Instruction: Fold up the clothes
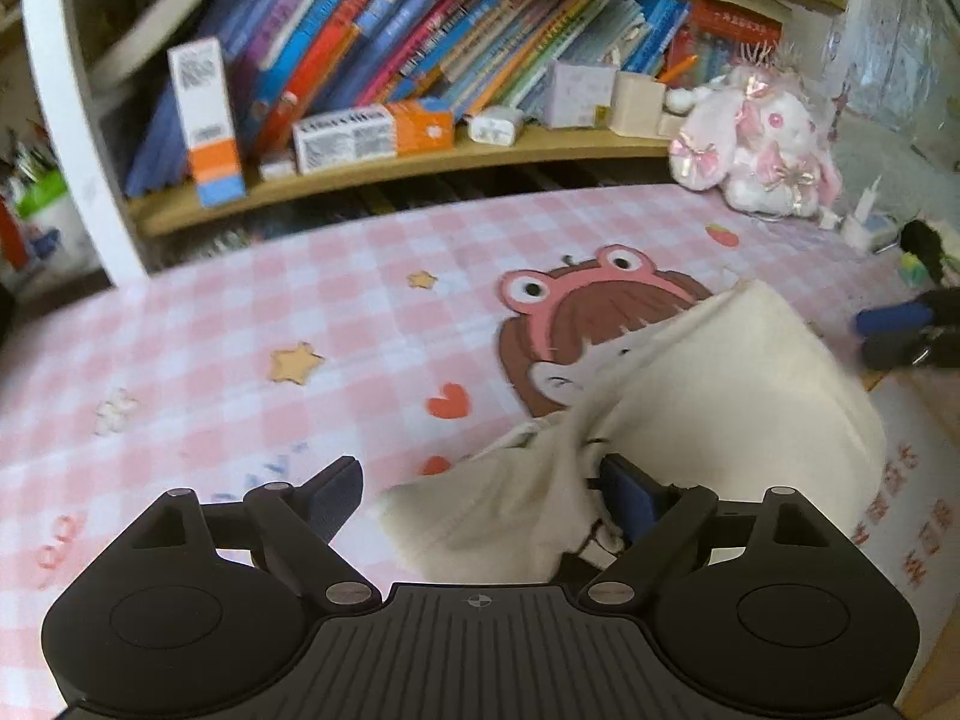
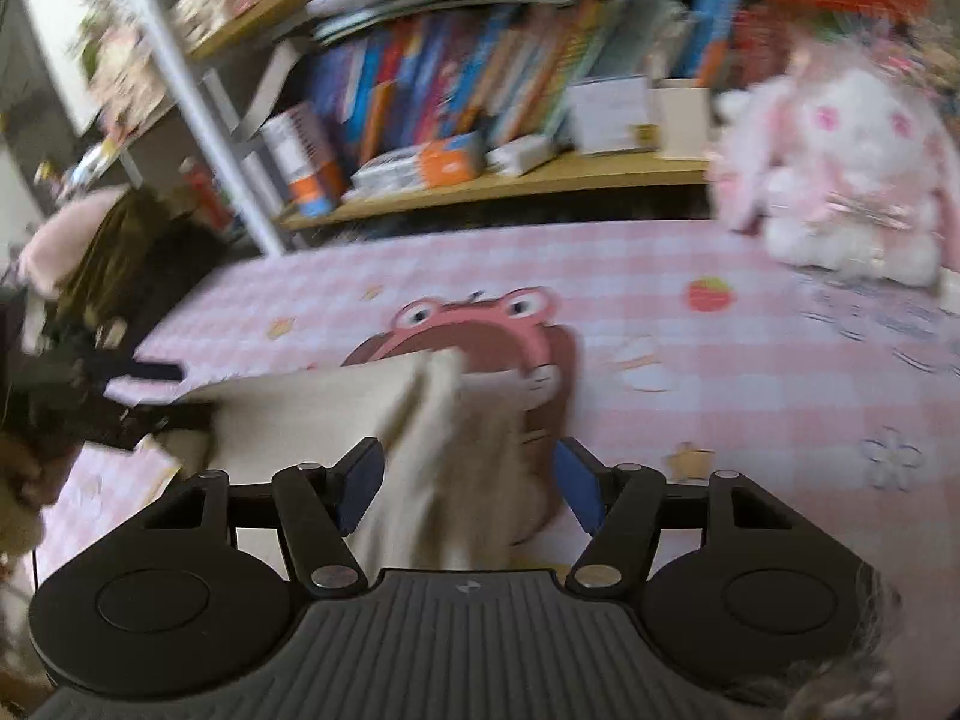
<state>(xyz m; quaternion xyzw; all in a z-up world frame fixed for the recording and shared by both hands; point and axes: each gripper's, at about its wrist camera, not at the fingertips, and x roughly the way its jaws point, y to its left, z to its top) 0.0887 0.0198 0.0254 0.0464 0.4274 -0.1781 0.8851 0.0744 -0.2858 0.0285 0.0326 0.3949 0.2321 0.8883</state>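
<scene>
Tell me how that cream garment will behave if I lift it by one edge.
Probably floppy: the cream garment bunches and folds between the open left hand-held gripper fingers. Likely light, since it drapes in thin layers in the right wrist view. It may slide on the smooth checked table cover.

Cream garment [image 1: 708,396]; table [image 1: 252,324] showing pink-and-white check, frog-hat cartoon print; plush rabbit [image 1: 762,144] appearing white and pink, blurred.
</scene>
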